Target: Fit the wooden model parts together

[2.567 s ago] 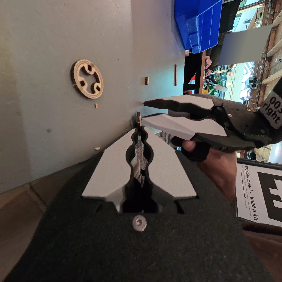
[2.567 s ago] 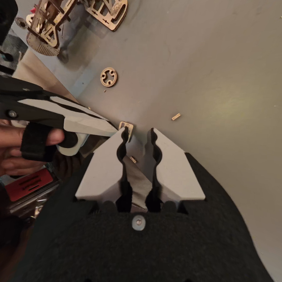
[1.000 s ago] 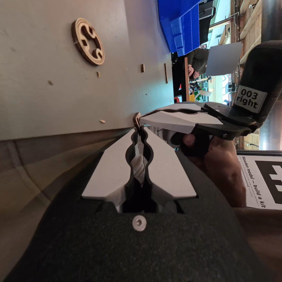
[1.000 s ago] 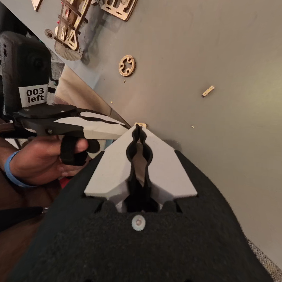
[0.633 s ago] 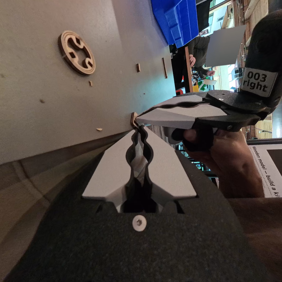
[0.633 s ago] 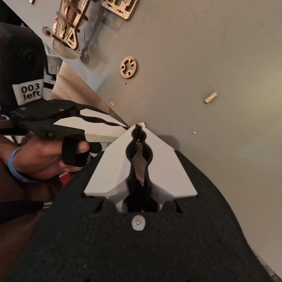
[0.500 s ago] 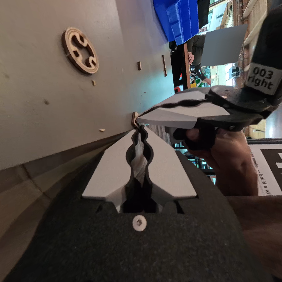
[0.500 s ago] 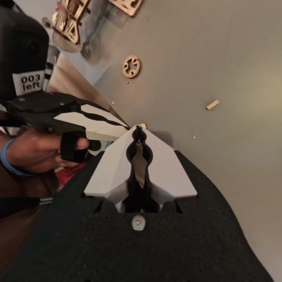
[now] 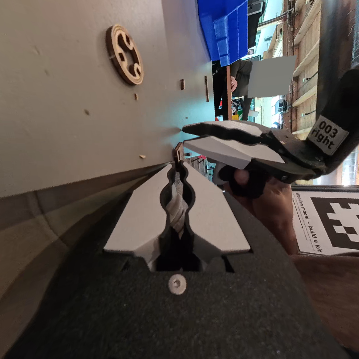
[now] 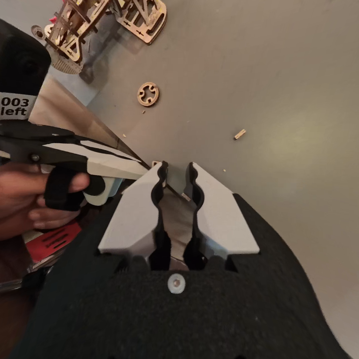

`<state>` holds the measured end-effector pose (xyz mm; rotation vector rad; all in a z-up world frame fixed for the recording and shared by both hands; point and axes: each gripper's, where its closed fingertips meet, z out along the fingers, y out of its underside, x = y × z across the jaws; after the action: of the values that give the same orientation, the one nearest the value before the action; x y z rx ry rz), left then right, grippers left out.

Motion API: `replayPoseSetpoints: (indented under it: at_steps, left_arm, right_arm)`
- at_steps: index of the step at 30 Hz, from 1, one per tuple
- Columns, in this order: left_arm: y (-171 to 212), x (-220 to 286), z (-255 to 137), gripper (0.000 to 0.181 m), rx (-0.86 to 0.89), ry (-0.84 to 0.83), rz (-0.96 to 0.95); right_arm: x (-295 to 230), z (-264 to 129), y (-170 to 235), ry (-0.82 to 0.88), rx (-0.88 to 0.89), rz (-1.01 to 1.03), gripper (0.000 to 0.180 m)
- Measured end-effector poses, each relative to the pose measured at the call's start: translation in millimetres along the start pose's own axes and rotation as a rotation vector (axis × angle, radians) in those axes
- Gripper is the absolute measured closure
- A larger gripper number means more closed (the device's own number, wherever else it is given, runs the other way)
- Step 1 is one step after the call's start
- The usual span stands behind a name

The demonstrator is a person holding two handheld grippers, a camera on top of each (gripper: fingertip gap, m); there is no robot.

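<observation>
My left gripper is shut on a small flat wooden piece, held edge-on at the grey table's near edge. In the left wrist view my right gripper comes in from the right, its jaws parted, its lower fingertip just beside the piece. In the right wrist view my right gripper is open and empty, with the left gripper and the small wooden piece just left of its left fingertip. A slotted wooden ring lies flat on the table, and it also shows in the right wrist view.
A partly built wooden model and a flat cut-out part sit at the far side of the grey table. A short wooden stick and small chips lie loose. A blue bin, a printed card and a person are beyond. Less than 4 cm separates the two grippers' tips. The short wooden stick sits 5 cm or so from the ends of my right fingers.
My right gripper, shut at the small piece next to the left fingertips half a second ago, has opened. The left gripper still holds the piece at the table edge.
</observation>
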<state>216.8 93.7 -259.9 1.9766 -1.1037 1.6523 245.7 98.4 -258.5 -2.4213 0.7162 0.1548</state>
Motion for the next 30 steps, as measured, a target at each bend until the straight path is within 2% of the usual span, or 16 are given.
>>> replayPoseSetpoints:
  at_steps: [5,13,14,15,19,25,30]
  left_arm:
    - [0,1,2,0.180,-0.002,0.001,0.000]
    - [0,2,3,0.180,-0.002,0.006,-0.004]
    - [0,2,3,0.180,-0.002,0.006,-0.006]
    - [0,2,3,0.180,-0.002,0.006,-0.005]
    - [1,2,4,0.180,-0.008,0.008,-0.003]
    - [2,3,6,0.180,-0.015,0.005,-0.009]
    - [2,3,6,0.180,-0.030,0.005,-0.011]
  right_arm:
    - [3,-3,4,0.075,-0.039,-0.012,0.148]
    - [4,-4,7,0.143,-0.076,-0.062,0.149]
    - [2,-3,7,0.137,-0.074,-0.072,0.153]
    - [-5,-2,8,0.099,-0.070,-0.072,0.165]
    - [-11,0,10,-0.003,-0.102,0.036,0.177]
    - [-11,0,10,0.009,-0.245,-0.026,0.177]
    - [-12,0,11,0.032,-0.290,-0.022,0.178]
